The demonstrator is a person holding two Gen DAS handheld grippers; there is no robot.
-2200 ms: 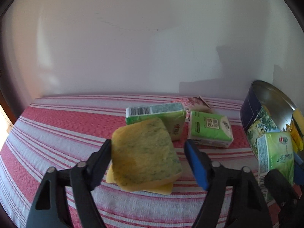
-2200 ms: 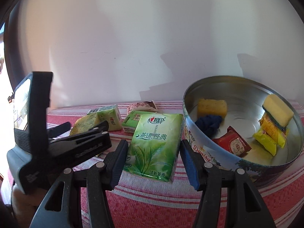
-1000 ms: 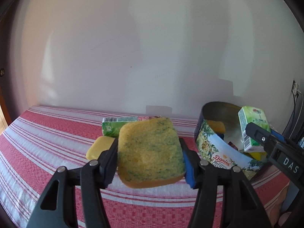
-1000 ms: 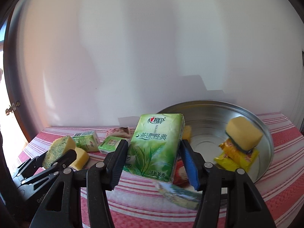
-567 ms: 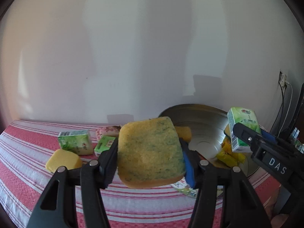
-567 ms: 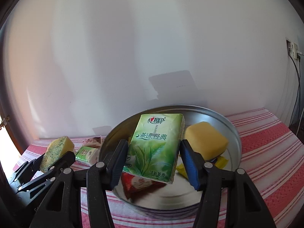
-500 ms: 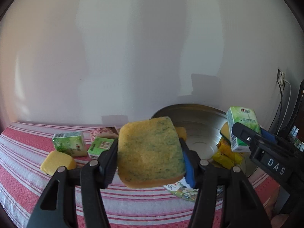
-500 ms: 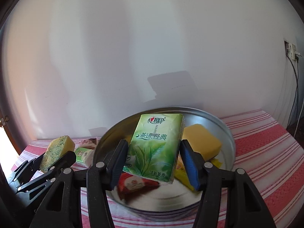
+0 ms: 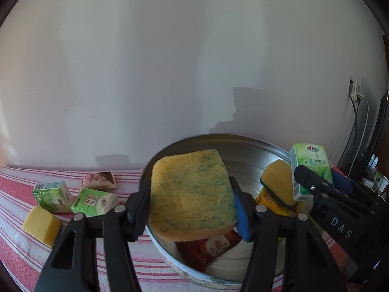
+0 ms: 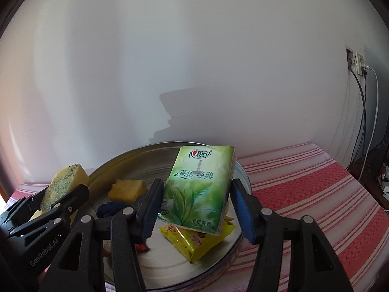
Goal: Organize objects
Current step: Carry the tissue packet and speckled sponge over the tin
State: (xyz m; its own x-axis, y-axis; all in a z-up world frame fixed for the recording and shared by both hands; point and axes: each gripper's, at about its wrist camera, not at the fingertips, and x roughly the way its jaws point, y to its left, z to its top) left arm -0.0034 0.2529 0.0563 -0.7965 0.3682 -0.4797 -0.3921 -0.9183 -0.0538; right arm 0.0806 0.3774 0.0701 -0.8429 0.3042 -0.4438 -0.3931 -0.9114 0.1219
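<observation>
My left gripper (image 9: 192,211) is shut on a yellow-green sponge (image 9: 192,194) and holds it over the near rim of the round metal tin (image 9: 243,141). My right gripper (image 10: 197,209) is around the green tissue pack (image 10: 199,189), which tilts with a gap to the right finger (image 10: 243,209), above the tin (image 10: 136,163). The pack also shows in the left wrist view (image 9: 311,168). The tin holds a yellow sponge (image 10: 127,189), a dark blue item (image 10: 110,208), yellow snack packets (image 10: 194,241) and a red packet (image 9: 211,245).
On the red-and-white striped cloth (image 9: 24,255) left of the tin lie two green tissue packs (image 9: 93,202) (image 9: 52,196), a pinkish packet (image 9: 97,178) and a yellow sponge block (image 9: 41,226). A white wall stands behind. Cables and a socket (image 10: 357,65) are at the right.
Both grippers have moved right over the tin with their loads. The tissue pack now sits tilted and looser between the right fingers than half a second ago.
</observation>
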